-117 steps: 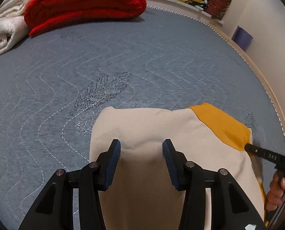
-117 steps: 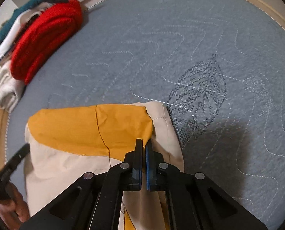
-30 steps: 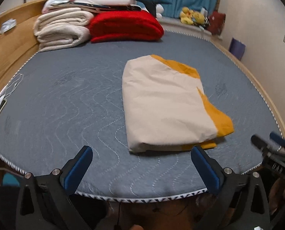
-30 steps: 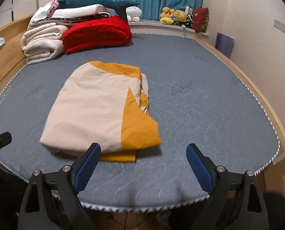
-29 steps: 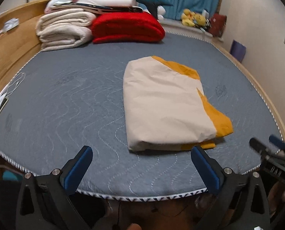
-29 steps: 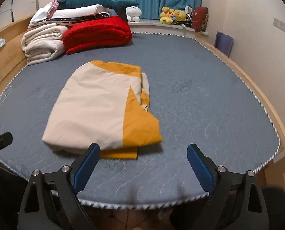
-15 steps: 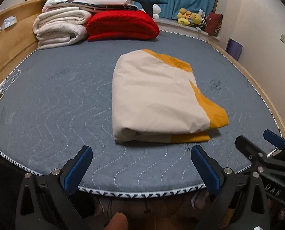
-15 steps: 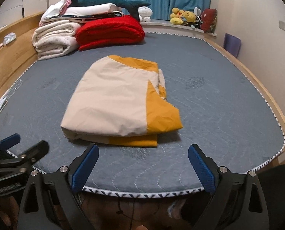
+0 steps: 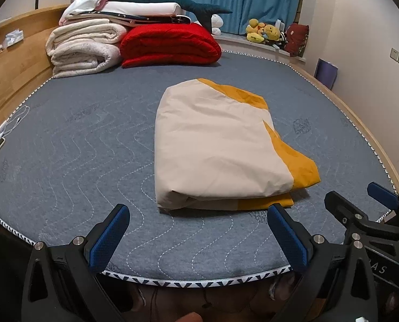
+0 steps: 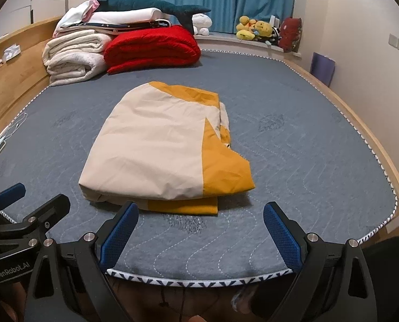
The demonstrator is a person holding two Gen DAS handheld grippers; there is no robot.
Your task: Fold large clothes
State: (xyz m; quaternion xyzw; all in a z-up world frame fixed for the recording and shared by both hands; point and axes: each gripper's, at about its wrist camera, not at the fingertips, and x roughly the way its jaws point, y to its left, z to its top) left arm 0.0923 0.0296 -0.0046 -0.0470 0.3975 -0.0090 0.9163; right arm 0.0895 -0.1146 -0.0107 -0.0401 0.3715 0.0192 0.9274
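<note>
Both tongs wide apart; folded garment lies lengthwise away, fold nearest.

The room has pale cream walls and blue curtains at the far side. A wide bed with a grey quilted mattress fills most of the space, inside a light wooden frame. At the head lie folded white blankets, a red blanket and a dark teal plush shark. Yellow soft toys sit on the window ledge.
</note>
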